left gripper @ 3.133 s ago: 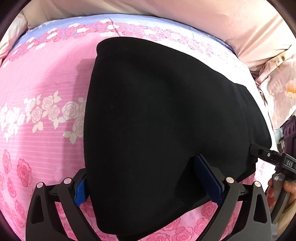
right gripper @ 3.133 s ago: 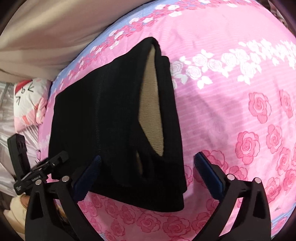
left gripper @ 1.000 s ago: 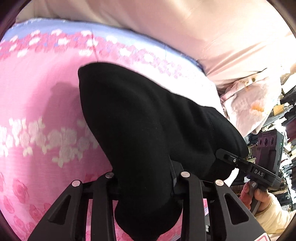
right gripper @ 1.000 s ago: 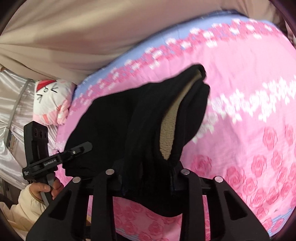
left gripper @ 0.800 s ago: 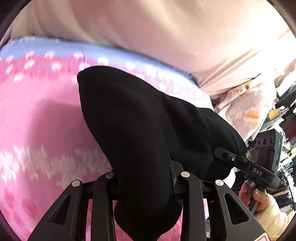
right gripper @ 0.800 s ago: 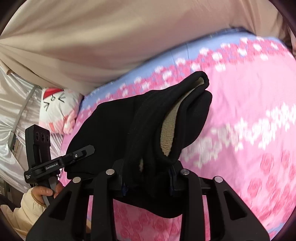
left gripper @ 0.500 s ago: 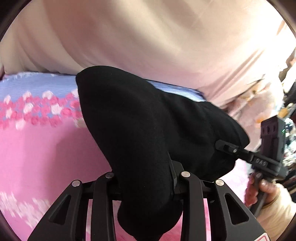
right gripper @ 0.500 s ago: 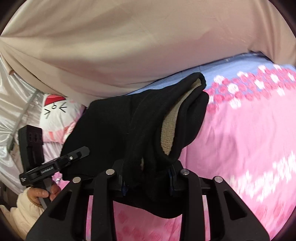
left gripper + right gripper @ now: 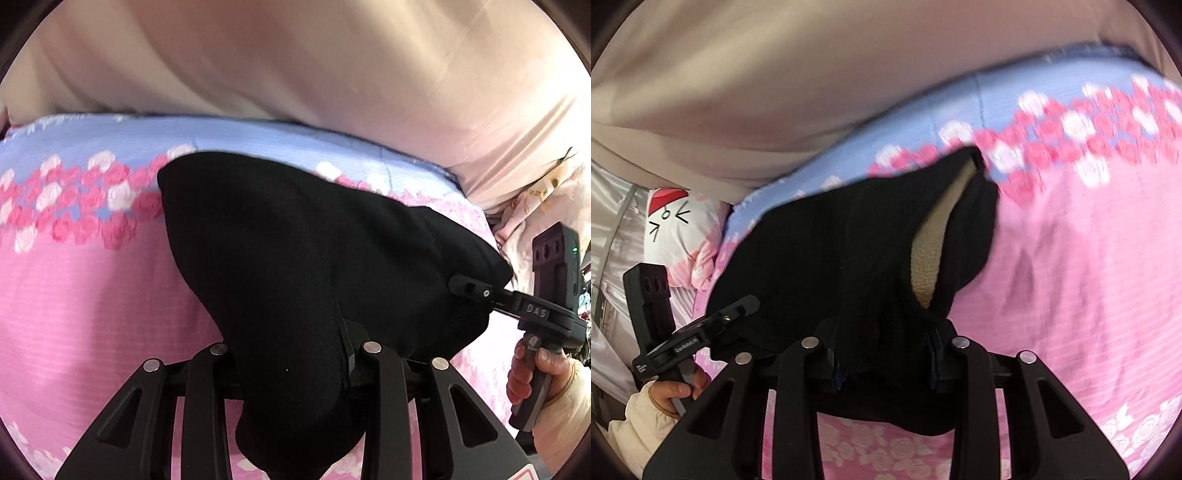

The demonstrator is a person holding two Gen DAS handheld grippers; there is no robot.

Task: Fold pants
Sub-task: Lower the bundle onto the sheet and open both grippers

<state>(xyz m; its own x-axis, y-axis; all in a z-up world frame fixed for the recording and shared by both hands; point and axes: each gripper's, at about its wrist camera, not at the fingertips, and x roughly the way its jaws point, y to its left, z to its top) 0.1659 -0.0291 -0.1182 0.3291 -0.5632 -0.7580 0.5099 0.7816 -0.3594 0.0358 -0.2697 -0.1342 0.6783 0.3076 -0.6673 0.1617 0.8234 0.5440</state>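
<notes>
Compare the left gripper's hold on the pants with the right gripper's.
The left gripper clamps plain black cloth of the pants; the right gripper clamps where the beige fleece lining shows. The left's bunch bulges out below its fingers; the right's hangs as a wide, flatter fold. Both are shut on the pants, lifting that end above the pink bedsheet.

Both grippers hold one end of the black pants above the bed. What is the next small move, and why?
Probably carry the held end forward and lay it over the far end: the left gripper and right gripper both pinch the black pants, lifted off the pink bedsheet.
</notes>
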